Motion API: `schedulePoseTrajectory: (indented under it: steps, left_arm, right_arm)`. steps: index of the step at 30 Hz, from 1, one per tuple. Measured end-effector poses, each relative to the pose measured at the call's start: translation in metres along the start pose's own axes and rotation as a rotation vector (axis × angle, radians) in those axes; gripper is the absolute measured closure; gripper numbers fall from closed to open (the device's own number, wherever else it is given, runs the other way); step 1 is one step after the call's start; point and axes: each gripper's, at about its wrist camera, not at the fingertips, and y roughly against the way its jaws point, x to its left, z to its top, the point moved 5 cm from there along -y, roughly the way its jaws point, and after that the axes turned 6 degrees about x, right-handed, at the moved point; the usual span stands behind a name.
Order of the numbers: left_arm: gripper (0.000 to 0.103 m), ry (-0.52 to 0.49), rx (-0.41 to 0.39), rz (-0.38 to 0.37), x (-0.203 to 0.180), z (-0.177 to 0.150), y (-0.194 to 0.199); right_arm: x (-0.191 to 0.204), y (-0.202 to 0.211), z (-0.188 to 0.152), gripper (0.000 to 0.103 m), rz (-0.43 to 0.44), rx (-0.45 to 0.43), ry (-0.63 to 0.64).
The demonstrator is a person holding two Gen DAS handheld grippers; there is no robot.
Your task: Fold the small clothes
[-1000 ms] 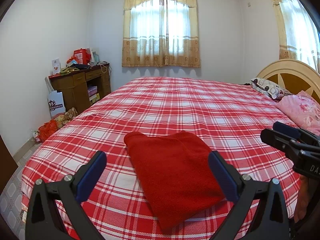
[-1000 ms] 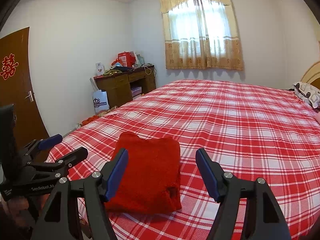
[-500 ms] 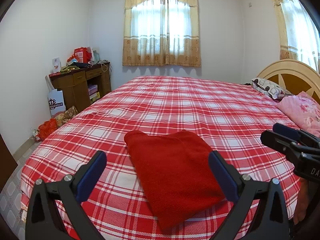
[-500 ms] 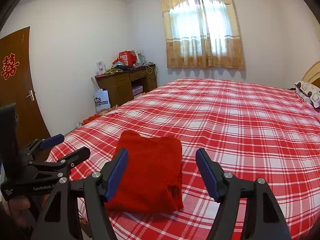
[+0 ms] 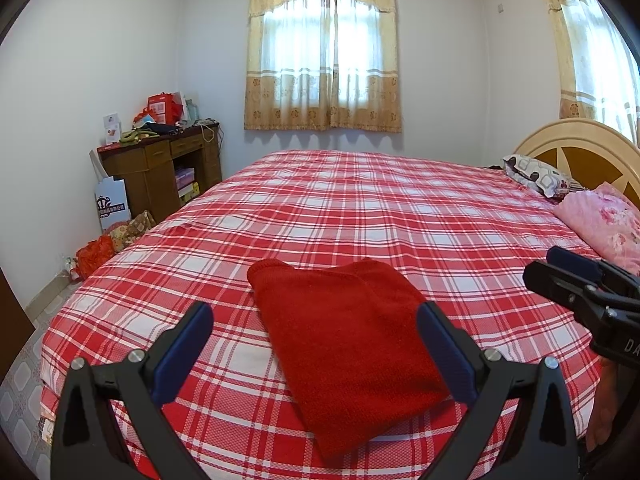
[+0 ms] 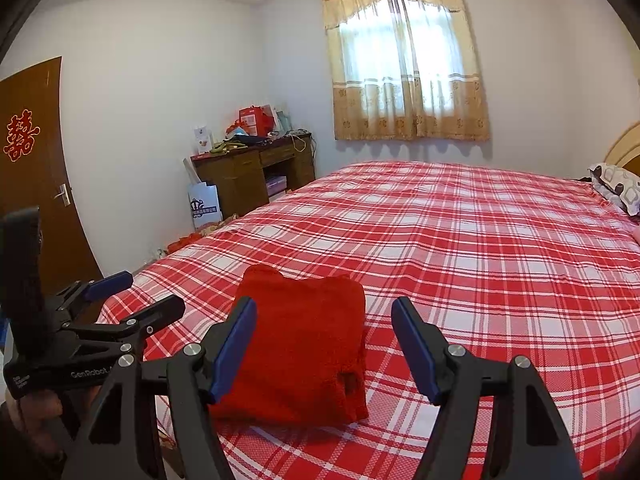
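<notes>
Nearest the lens in each wrist view, the gripper stands with its blue-padded jaws spread wide and nothing between the pads: the left gripper (image 5: 314,346) and the right gripper (image 6: 324,346) both hover above the near edge of the bed (image 5: 360,208), apart from the cloth. Just beyond them lies the red knitted garment (image 5: 348,336), folded into a thick rectangle and resting flat on the checked cover. From the left gripper it sits at about 12 to 1 o'clock, its right edge passing behind the right finger; from the right gripper it sits at about 11 o'clock, partly behind the left finger. The knit appears soft, light and limp, likely to sag and unfold if lifted by one layer; a pinch through all layers at a near corner or along the folded edge seems best. Farther off, at 2 o'clock, pillows (image 5: 536,174) lie by the headboard.
</notes>
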Motion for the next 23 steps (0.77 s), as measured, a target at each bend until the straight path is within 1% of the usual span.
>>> schedulePoseTrajectory:
  steps: [6, 18, 23]
  left_arm:
    - [0.000, 0.010, 0.023, -0.011, 0.000, -0.001, -0.001]
    - [0.000, 0.034, 0.041, 0.041, 0.009, -0.001, -0.004]
    - [0.000, 0.014, 0.036, 0.069, 0.010, -0.002, -0.007]
  right_arm:
    - [0.002, 0.001, -0.001, 0.032, 0.001, -0.004, 0.009]
    - [0.005, 0.000, -0.004, 0.032, 0.010, 0.000, 0.026]
    - [0.005, -0.002, -0.005, 0.032, 0.010, 0.007, 0.027]
